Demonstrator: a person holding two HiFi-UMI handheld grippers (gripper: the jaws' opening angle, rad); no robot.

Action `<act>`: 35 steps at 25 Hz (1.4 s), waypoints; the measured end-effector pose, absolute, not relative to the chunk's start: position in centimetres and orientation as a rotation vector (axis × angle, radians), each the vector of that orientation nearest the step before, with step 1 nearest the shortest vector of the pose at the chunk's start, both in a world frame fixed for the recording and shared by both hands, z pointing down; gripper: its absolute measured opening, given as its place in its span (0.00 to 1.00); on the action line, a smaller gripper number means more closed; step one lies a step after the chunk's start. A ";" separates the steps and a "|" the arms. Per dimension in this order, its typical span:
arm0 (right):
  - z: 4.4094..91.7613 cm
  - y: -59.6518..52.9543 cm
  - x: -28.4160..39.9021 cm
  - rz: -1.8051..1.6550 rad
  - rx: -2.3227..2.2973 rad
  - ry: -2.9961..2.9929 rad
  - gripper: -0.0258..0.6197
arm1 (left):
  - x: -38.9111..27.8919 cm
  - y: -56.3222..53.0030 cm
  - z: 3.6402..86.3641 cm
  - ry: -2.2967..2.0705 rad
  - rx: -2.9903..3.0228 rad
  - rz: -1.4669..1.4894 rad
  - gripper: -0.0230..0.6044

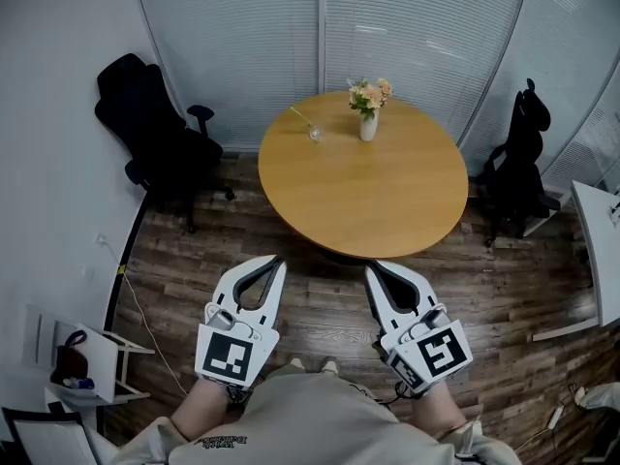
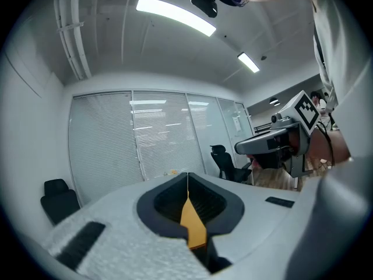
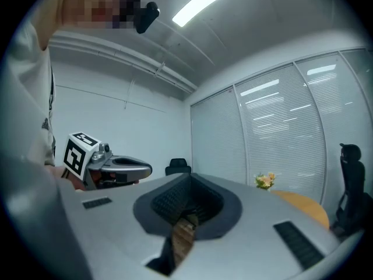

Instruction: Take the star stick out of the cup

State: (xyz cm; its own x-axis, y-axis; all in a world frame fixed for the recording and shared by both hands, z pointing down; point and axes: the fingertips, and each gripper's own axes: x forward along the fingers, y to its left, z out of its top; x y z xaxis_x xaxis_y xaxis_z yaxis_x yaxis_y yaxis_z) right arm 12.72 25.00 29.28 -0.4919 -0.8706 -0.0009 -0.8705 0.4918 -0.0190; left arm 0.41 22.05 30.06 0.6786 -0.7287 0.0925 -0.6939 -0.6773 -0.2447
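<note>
A small clear cup stands on the round wooden table near its far left edge. A thin yellowish stick leans out of it to the upper left; its star end is too small to make out. Both grippers hang low in front of the person's body, over the wooden floor and well short of the table. My left gripper is shut with nothing in it, its jaws meeting in a line. My right gripper is shut and empty too.
A white vase of flowers stands on the table to the right of the cup. Black office chairs sit at the left and right of the table. A white shelf unit stands at the lower left and a desk edge at the right.
</note>
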 end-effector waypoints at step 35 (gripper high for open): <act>33.5 21.2 11.6 0.022 -1.355 2.873 0.09 | 0.8 19.2 32.7 1.348 -2.612 -0.242 0.07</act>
